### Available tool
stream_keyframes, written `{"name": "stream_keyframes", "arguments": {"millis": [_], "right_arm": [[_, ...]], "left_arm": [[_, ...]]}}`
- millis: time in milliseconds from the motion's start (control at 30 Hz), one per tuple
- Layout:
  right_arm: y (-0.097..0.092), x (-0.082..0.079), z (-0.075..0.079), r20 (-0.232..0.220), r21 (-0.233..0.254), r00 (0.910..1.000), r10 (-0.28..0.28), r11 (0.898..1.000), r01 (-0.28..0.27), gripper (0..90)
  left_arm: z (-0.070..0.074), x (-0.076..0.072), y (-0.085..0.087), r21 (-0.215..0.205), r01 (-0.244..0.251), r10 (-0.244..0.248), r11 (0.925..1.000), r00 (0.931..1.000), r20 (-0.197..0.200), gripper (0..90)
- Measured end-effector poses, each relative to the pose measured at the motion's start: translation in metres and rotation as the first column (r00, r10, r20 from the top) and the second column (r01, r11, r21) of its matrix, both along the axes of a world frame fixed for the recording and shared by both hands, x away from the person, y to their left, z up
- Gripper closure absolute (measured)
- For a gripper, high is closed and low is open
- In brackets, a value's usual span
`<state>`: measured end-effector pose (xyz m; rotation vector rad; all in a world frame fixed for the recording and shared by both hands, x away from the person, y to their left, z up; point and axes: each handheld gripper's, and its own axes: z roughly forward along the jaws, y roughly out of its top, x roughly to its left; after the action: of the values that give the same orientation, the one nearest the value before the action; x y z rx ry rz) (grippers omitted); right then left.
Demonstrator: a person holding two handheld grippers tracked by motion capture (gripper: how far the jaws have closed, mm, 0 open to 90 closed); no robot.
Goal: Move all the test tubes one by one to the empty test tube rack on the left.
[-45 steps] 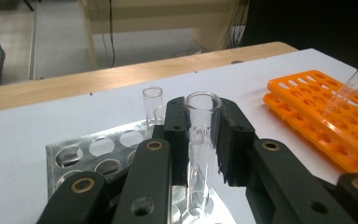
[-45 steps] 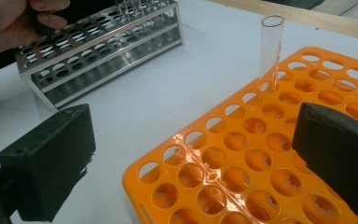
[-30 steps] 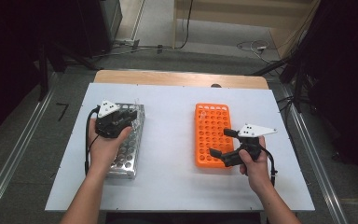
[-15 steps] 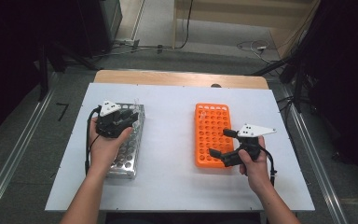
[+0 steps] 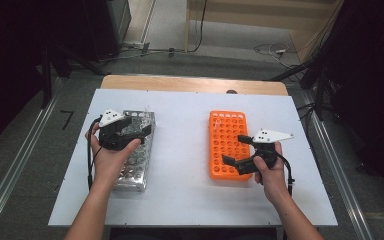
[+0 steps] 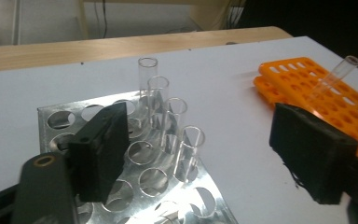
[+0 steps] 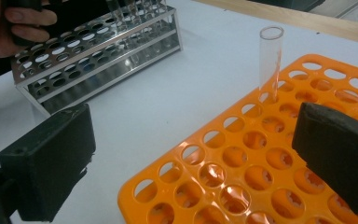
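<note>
Nearest the person, the metal rack (image 5: 135,155) has its near end covered by the left hand (image 5: 107,155), and its clear tubes are faint from above. The left gripper (image 5: 142,131) hovers over that rack, pointing toward the orange rack (image 5: 227,145); its jaws have just been opening and stand wide with nothing between them, four empty glass tubes (image 6: 175,123) upright in a row just beyond. Right of the metal rack, the right gripper (image 5: 235,149) rests above the orange rack's near right part, jaws spread, gripping nothing. At that rack's far end one clear tube (image 7: 270,60) stands upright.
</note>
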<state>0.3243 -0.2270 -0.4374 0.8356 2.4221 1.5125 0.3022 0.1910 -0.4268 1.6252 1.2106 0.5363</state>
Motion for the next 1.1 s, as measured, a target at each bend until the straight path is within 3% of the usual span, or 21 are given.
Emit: {"name": "stream_keyframes", "arguments": {"millis": [267,500,667,900,1100], "right_arm": [[0.012,0.014,0.001,0.012,-0.02,0.9994,-0.033,0.999,0.033,2.3],[0.024,0.033,-0.001,-0.013,-0.045,0.9965,-0.082,0.996,0.082,7.0],[0.035,0.048,-0.009,-0.037,-0.115,0.9869,-0.157,0.982,0.152,16.7],[0.041,0.061,-0.017,-0.043,-0.143,0.9758,-0.214,0.968,0.206,38.5],[0.049,0.068,-0.017,-0.048,-0.172,0.9706,-0.236,0.959,0.225,50.7]], "left_arm": [[0.001,-0.018,-0.004,-0.027,0.074,-0.073,0.9969,0.9971,0.018,2.8],[0.001,-0.032,-0.006,-0.054,0.119,-0.117,0.9915,0.9925,0.034,0.0],[0.003,-0.04,-0.007,-0.06,0.126,-0.124,0.9902,0.9916,0.038,0.0],[0.003,-0.047,-0.009,-0.054,0.134,-0.132,0.9895,0.9905,0.038,0.0],[0.002,-0.049,-0.007,-0.054,0.132,-0.131,0.9898,0.991,0.031,0.0]]}}
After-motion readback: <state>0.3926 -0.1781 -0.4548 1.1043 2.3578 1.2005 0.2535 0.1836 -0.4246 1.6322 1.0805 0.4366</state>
